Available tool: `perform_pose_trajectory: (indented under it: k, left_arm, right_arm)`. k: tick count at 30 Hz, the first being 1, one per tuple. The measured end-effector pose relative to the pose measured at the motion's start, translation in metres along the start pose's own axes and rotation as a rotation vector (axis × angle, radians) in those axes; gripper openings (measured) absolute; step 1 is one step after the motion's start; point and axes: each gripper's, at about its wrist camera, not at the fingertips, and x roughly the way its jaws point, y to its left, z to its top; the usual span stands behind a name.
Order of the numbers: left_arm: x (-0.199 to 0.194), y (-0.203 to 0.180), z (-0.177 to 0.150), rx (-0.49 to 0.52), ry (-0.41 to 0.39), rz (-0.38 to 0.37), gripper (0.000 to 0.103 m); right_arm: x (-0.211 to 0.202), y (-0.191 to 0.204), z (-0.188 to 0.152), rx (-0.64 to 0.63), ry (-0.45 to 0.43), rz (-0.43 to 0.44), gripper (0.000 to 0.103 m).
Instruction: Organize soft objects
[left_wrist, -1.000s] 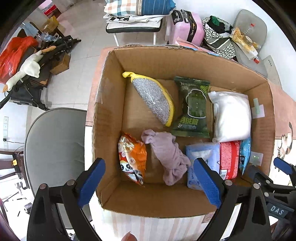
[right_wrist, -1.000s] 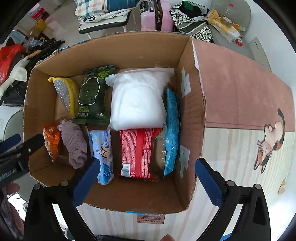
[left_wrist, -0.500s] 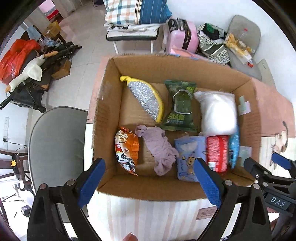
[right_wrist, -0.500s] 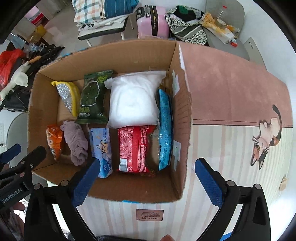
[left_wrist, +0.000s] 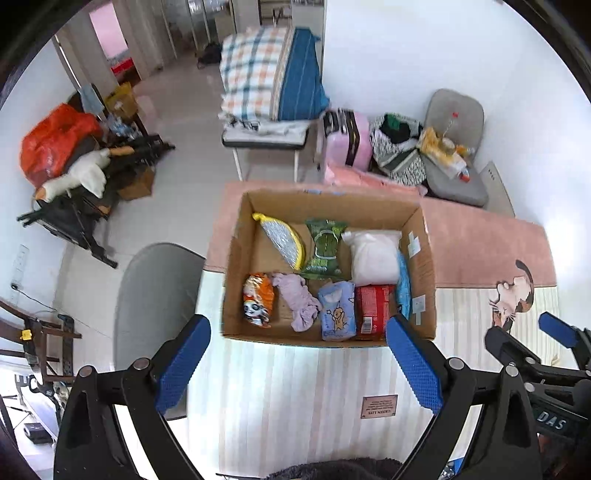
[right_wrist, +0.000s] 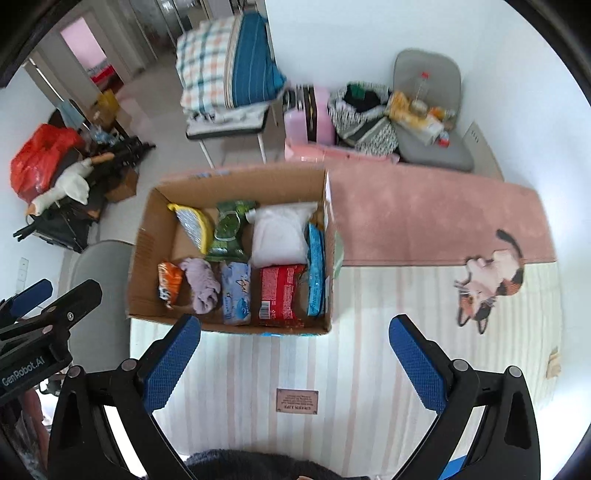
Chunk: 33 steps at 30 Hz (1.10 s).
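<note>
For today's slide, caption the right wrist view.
Open right tongs above a striped mat, facing a cardboard box packed with soft items.

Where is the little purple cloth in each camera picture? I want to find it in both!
Left wrist view: the purple cloth lies in the front row of the cardboard box, just right of the orange snack bag.
Right wrist view: the purple cloth is left of the middle, again in the box's front row.
Shared landmark: the light blue pack sits on the cloth's right in both.
</note>
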Motion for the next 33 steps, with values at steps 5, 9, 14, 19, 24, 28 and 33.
perform_pose_trajectory:
  k: [5, 9, 14, 19, 24, 28, 33]
  left_arm:
    - [-0.042, -0.002, -0.01, 0.018, -0.05, -0.01, 0.097]
    - [-0.07, -0.002, -0.019, 0.01, -0.078, -0.027, 0.097]
    - [-0.09, -0.001, -0.028, -0.001, -0.116, -0.011, 0.097]
    - [-0.096, -0.001, -0.034, 0.001, -0.11, -0.012, 0.097]
    - [-0.1, -0.004, -0.039, 0.008, -0.114, -0.01, 0.097]
    - [-0.104, -0.003, -0.041, 0.006, -0.121, -0.005, 0.097]
    - [-0.112, -0.001, -0.041, 0.003, -0.136, -0.004, 0.097]
  right_arm:
    - [-0.055, 0.002, -0.016, -0.019, -0.071, 0.003, 0.103]
    - [-0.089, 0.002, -0.029, -0.028, -0.115, 0.003, 0.103]
    - [-0.127, 0.002, -0.042, -0.028, -0.166, -0.007, 0.103]
    - [-0.147, 0.002, -0.048, -0.029, -0.189, -0.018, 0.103]
    - [-0.158, 0.002, -0.053, -0.034, -0.2, -0.032, 0.103]
    - [-0.161, 0.001, -0.055, -0.036, -0.205, -0.04, 0.103]
    - [-0.168, 0.0, -0.057, -0.036, -0.22, -0.05, 0.103]
